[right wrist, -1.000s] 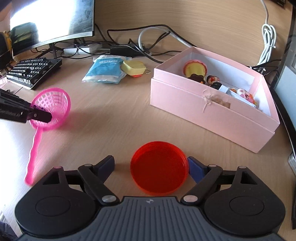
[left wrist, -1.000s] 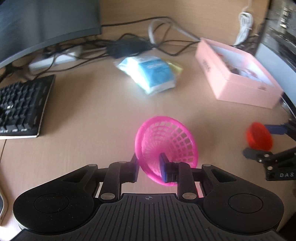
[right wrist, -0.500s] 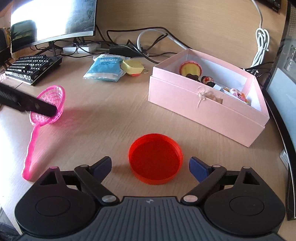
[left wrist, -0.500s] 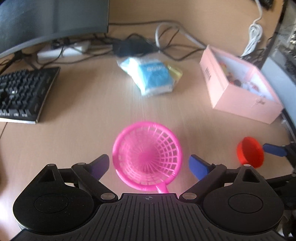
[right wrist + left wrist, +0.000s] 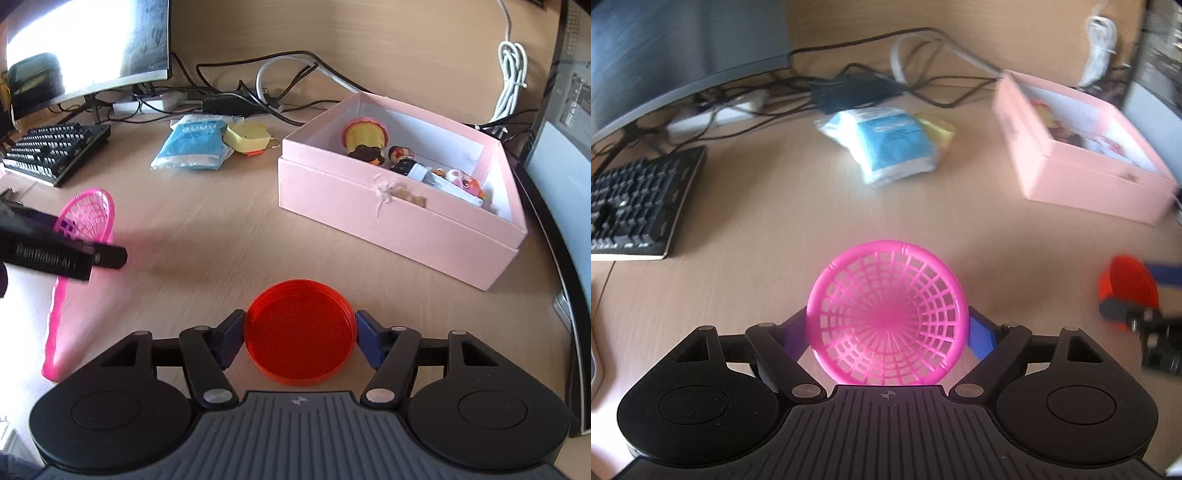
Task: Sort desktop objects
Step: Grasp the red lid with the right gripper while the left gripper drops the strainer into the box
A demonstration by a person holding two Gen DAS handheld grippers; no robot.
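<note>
A pink plastic strainer (image 5: 886,317) lies on the wooden desk with its mesh bowl between the fingers of my left gripper (image 5: 886,334). The jaws are closing and both pads touch the bowl's rim. From the right wrist view its handle (image 5: 55,325) runs toward the desk's near edge, under the left gripper (image 5: 74,254). A round red lid (image 5: 299,332) sits between the fingers of my right gripper (image 5: 300,334), whose jaws are closing, pads against its edge. The pink box (image 5: 399,221) stands open beyond, with several small toys inside.
A blue-and-white packet (image 5: 192,147) and a yellow toy (image 5: 247,138) lie mid-desk. A black keyboard (image 5: 51,151) and a monitor (image 5: 85,51) are at the left. Tangled cables (image 5: 240,99) run along the back. A computer case (image 5: 565,110) stands at the right.
The left jaws let go of the strainer's rim, opened wide, then closed in around its whole bowl. The right jaws narrowed from wide open onto the red lid.
</note>
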